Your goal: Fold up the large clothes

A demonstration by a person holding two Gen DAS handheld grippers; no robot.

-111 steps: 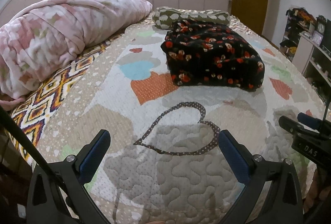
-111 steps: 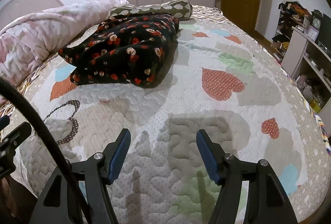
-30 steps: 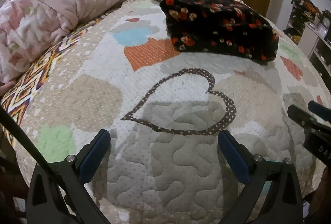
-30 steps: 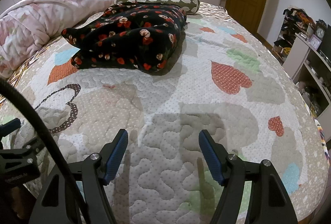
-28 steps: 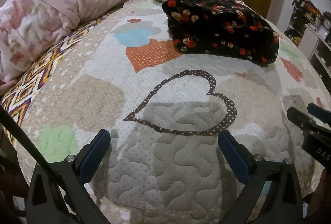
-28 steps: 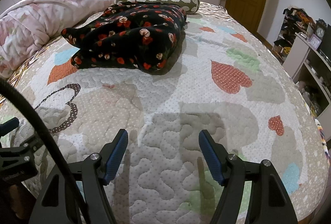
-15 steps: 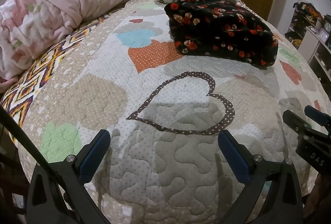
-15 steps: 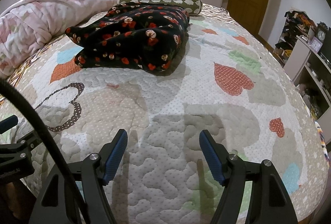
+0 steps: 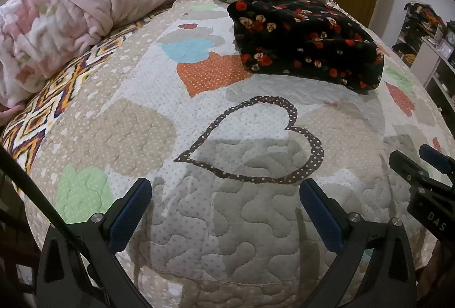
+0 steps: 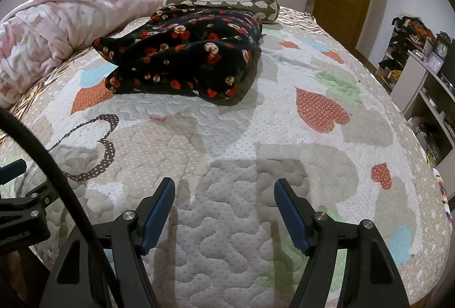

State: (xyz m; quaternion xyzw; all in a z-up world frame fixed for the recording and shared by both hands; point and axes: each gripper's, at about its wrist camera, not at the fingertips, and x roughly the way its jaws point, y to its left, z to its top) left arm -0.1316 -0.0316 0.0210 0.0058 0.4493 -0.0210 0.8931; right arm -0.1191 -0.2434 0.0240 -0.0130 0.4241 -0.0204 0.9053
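Both hand-held grippers, left [image 9: 226, 198] and right [image 10: 224, 198], hover with jaws spread and empty over the heart-patterned quilt [image 10: 284, 137]. Beyond them on the quilt lies the folded black floral garment [image 10: 184, 51], against a green patterned pillow [image 10: 227, 2].

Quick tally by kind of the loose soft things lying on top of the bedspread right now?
Folded black floral garment: 1
Pink blanket: 1
Green patterned bolster pillow: 1
Total: 3
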